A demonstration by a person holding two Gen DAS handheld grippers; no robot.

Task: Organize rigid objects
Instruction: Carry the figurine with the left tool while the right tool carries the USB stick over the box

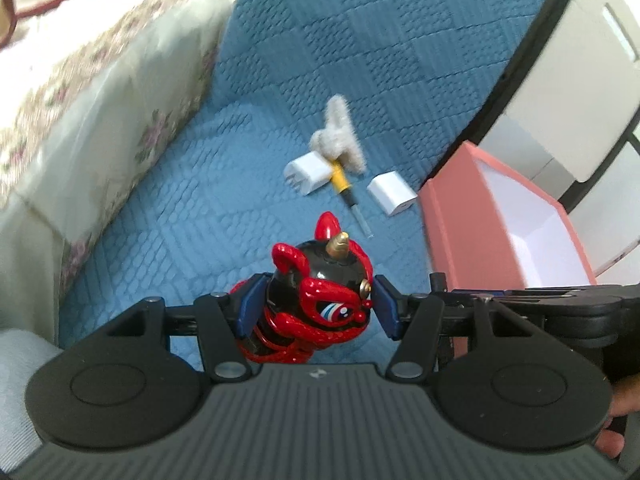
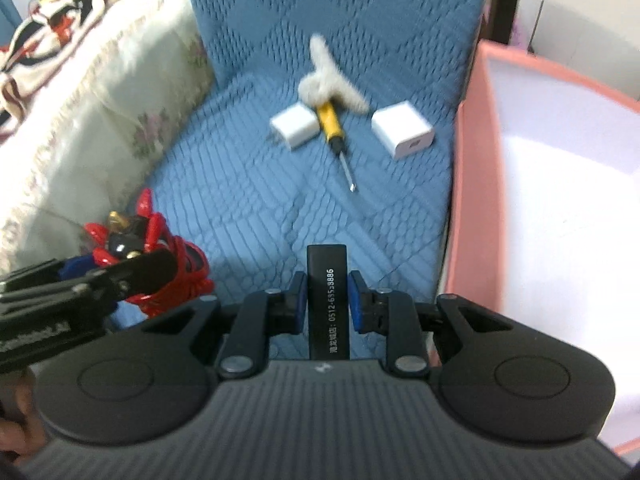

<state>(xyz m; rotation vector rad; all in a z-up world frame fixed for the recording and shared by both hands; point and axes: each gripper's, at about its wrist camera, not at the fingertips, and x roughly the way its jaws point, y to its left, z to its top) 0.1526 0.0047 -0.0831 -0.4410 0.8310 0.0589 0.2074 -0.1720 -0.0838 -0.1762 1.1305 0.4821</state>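
Currently we carry two loads: the left tool pinches the red-and-black figurine, and the right tool pinches a black bar printed with white digits. We judge the pink box, just right of the right tool, to be the destination; we should clear its rim before releasing. The figurine is glossy, horned and knobbly, so we hold it firmly. Ahead lie two white chargers and a yellow-handled screwdriver.

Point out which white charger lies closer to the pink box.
The white charger right of the yellow screwdriver, nearest the pink box; the other charger lies left of it.
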